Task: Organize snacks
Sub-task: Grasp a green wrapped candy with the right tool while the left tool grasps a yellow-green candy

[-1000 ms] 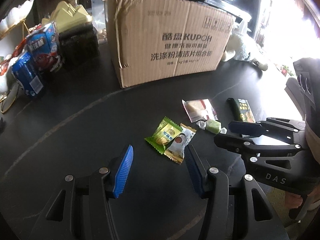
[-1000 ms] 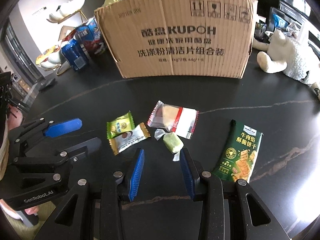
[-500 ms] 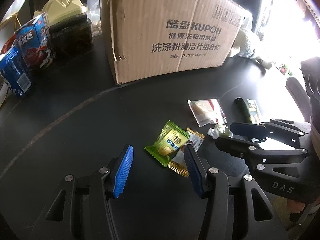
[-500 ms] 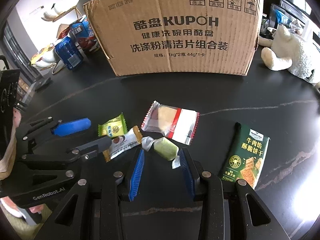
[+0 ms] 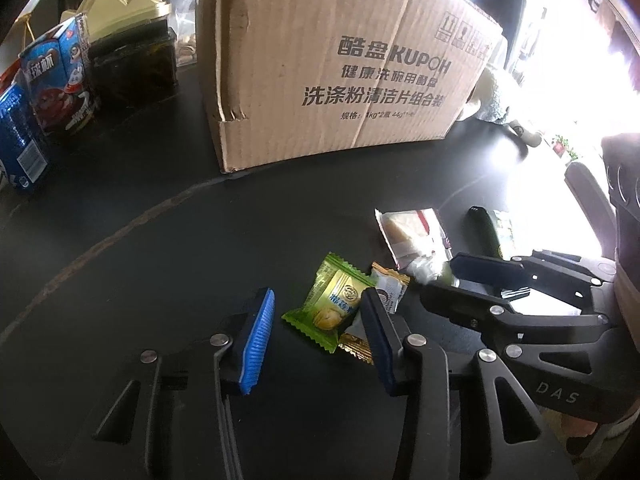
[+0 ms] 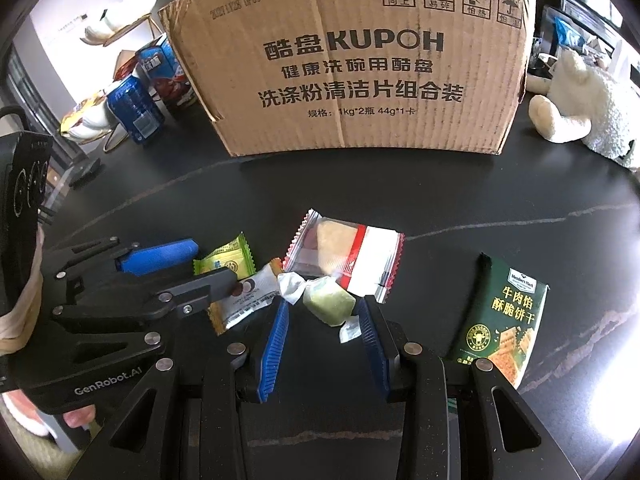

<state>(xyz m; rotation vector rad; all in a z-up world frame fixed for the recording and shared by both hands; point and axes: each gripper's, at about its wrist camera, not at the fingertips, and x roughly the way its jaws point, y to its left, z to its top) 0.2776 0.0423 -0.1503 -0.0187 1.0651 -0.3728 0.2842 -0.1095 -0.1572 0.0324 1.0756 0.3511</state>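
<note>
Right wrist view: right gripper [image 6: 326, 322] fingers unclenched astride green candy [image 6: 329, 303]; left gripper [image 5: 318, 326] fingers, closing on green packet [image 5: 334, 304], risk snagging the overlapping white packet [image 5: 390, 286].

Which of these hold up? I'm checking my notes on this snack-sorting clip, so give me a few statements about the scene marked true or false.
1. The cardboard box stands behind the loose snacks. True.
2. The green twist-wrapped candy lies between the right tool's fingers. True.
3. The dark green biscuit packet is already inside the box. False: it lies flat on the black table.
4. The light green sachet lies on top of the clear red-striped wrapper. False: they lie apart; the sachet overlaps a white and gold sachet.
5. A white plush toy sits beside the box. True.
</note>
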